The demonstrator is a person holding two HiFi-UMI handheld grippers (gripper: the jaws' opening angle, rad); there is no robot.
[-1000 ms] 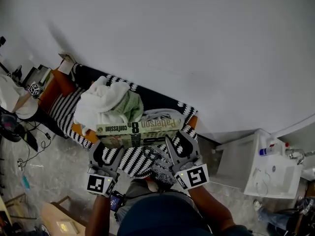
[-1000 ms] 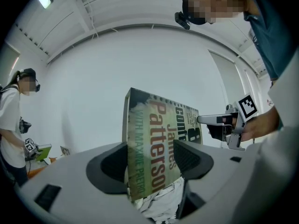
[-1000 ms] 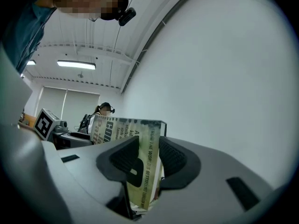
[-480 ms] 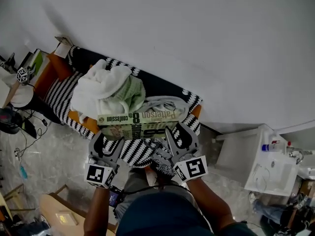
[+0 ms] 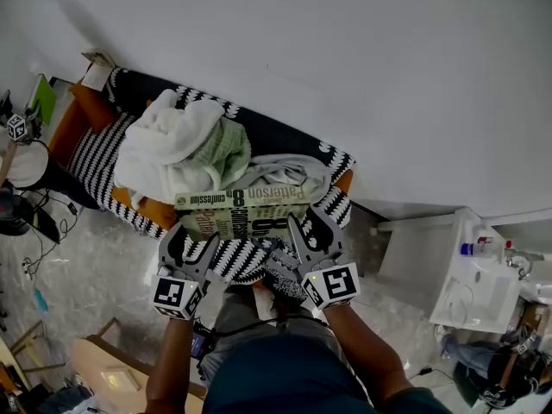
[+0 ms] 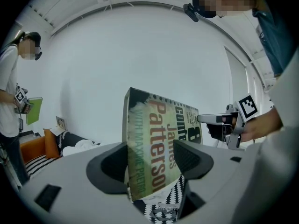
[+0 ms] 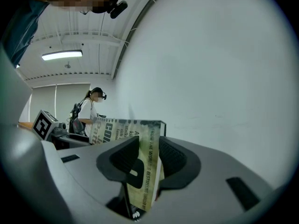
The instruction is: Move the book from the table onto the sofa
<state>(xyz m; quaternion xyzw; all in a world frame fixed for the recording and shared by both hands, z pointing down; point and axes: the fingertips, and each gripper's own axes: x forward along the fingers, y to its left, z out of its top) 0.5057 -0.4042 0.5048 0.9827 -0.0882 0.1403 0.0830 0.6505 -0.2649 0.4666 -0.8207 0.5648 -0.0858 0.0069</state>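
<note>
Left claw (image 5: 190,243) and right claw (image 5: 312,228) each clench a book (image 5: 241,198) end, so it hangs level over sofa (image 5: 90,158).

A white blanket (image 5: 168,141) lies heaped against a green cloth (image 5: 226,149), a grey garment (image 5: 280,172) just beside; a white sink unit (image 5: 474,304) stands well apart at right

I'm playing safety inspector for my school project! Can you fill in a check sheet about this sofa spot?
Surface: sofa, striped cover, orange cushions.
Job's things: book, held over the sofa's front edge.
Clutter: white towels, green cloth, grey cloth piled on the sofa.
Grippers: left tongs and right tongs each clamp one end of the book.
Cables: loose cables on the floor beside the sofa.
Surroundings: white wall, white sink unit, another person standing by.
</note>
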